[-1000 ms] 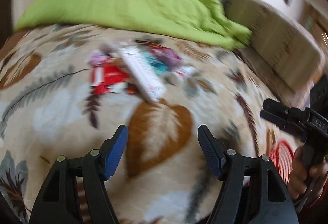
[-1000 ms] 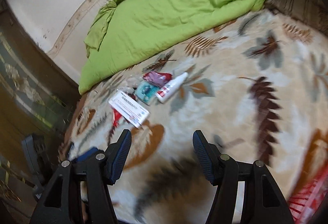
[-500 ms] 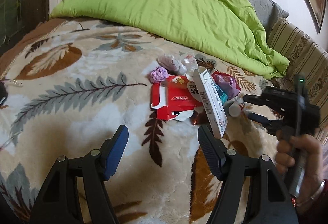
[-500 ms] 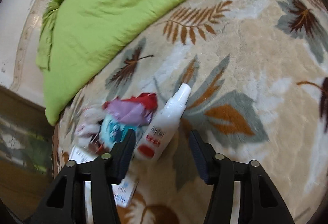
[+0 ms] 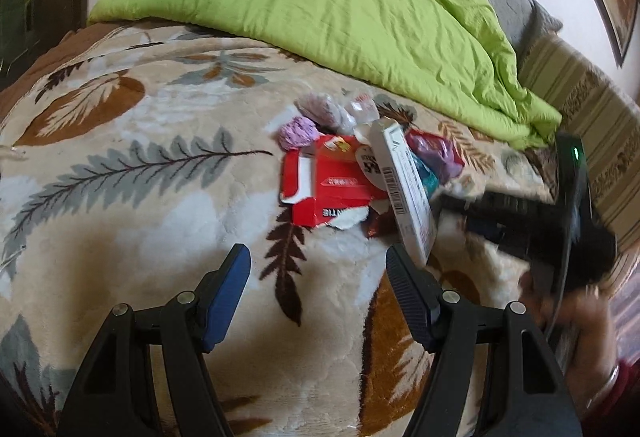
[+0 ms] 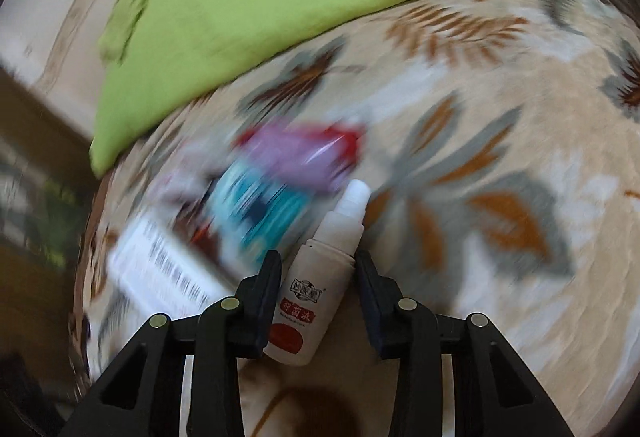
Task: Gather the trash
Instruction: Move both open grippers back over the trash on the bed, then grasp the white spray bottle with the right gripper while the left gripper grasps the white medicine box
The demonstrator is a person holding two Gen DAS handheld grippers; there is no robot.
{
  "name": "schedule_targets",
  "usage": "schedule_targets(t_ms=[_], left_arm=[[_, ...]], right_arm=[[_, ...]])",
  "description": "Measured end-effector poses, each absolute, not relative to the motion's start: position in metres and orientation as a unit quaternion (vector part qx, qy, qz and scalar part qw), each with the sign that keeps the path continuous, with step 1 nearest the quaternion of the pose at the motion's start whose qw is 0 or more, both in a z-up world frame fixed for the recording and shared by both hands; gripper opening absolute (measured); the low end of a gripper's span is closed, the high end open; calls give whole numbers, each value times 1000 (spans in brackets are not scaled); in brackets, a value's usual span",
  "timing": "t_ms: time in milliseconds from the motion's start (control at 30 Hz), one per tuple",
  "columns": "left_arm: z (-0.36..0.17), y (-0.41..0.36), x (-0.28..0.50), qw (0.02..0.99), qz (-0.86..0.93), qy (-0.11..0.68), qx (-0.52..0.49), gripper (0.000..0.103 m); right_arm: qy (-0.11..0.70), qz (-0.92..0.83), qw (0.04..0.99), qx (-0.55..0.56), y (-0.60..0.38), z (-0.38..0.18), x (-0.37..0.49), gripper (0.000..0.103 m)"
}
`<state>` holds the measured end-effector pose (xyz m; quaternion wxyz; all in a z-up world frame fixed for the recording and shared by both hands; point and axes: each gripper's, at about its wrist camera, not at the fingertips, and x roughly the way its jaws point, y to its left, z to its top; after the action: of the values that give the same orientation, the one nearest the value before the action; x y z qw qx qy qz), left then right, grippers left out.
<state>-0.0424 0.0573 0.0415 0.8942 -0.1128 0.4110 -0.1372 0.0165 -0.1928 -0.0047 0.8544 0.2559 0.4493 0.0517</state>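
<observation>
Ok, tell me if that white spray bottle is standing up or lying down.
Lying down. The white spray bottle rests on its side on the leaf-print blanket, cap pointing away, between the right gripper and its jaws.

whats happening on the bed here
A person is collecting trash from a leaf-patterned blanket with a gripper in each hand. The right gripper has its fingers on either side of a white spray bottle; the image does not settle whether they are clamped on it. The left gripper is open and empty, short of the pile: a torn red carton, a long white box and crumpled wrappers. A green duvet lies behind.
</observation>
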Motion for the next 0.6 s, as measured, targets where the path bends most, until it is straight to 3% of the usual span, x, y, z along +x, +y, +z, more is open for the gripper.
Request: schedule_targets(t_ms=[200, 600], left_arm=[[46, 69, -44, 898, -130, 399, -129, 69], [39, 28, -17, 886, -154, 421, -123, 70]], right_arm=[[458, 201, 830, 247, -145, 3, -8, 38], [396, 71, 877, 264, -213, 20, -13, 38]])
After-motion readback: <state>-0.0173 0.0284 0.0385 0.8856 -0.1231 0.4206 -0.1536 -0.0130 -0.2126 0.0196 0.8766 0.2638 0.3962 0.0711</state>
